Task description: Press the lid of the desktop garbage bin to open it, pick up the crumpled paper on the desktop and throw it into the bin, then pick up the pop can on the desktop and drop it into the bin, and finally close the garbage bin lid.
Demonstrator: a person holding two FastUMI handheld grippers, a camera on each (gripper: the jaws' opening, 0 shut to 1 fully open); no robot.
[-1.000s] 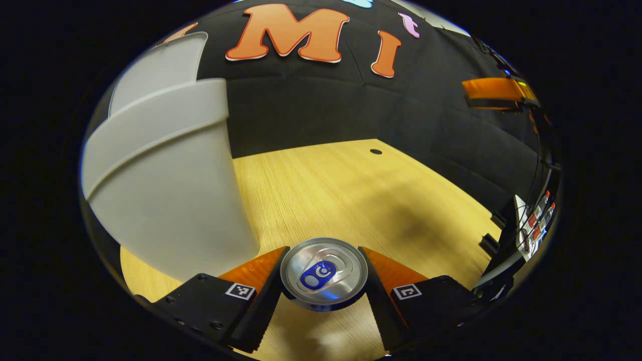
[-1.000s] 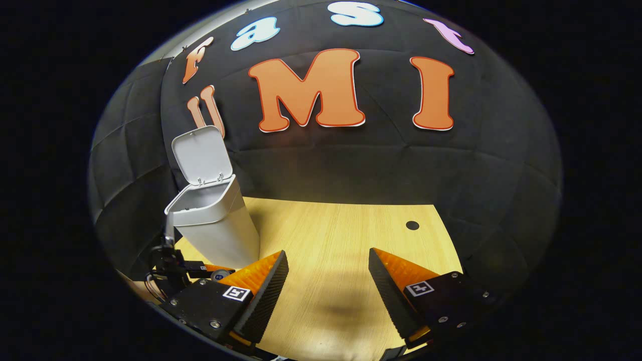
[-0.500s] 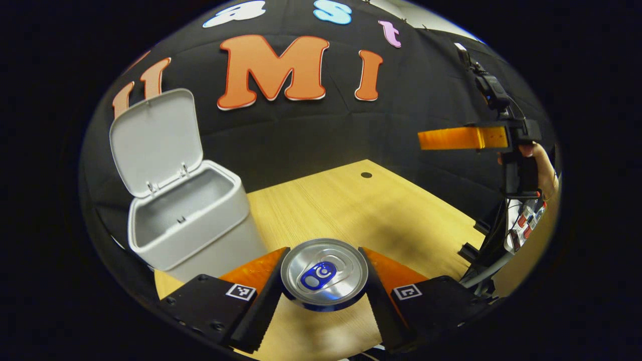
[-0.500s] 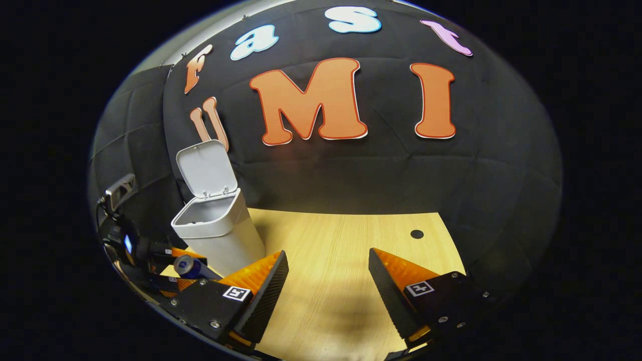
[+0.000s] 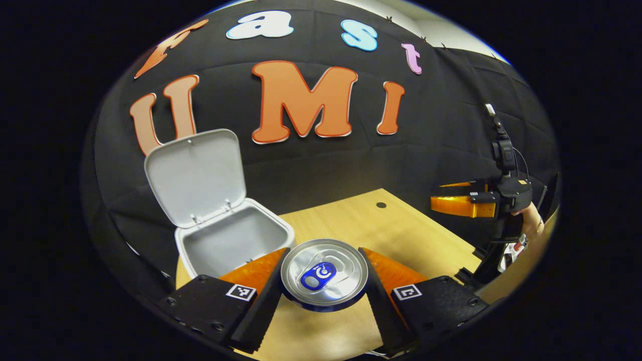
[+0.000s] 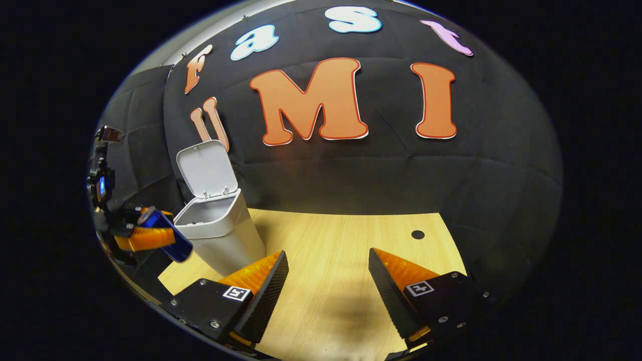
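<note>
Two fingers of my left claw (image 5: 323, 296) press the pop can (image 5: 324, 273) from either side, its top facing me, held above the near edge of the worktop (image 5: 401, 235). A second ago the garbage bin (image 5: 235, 243) towered over me; now I have risen, and I look down into its open mouth just beyond the can, lid (image 5: 195, 173) tilted back toward the wall. That puts the can at about rim height, so I judge the drop is close: forward and slightly left, then release. I cannot see any crumpled paper inside from here. My right claw (image 6: 328, 286) hangs open and empty over the worktop's middle, well apart from the bin, with bare wood stretching to the far edge. In the right gripper view the can sits just beside the bin's rim, room enough.
</note>
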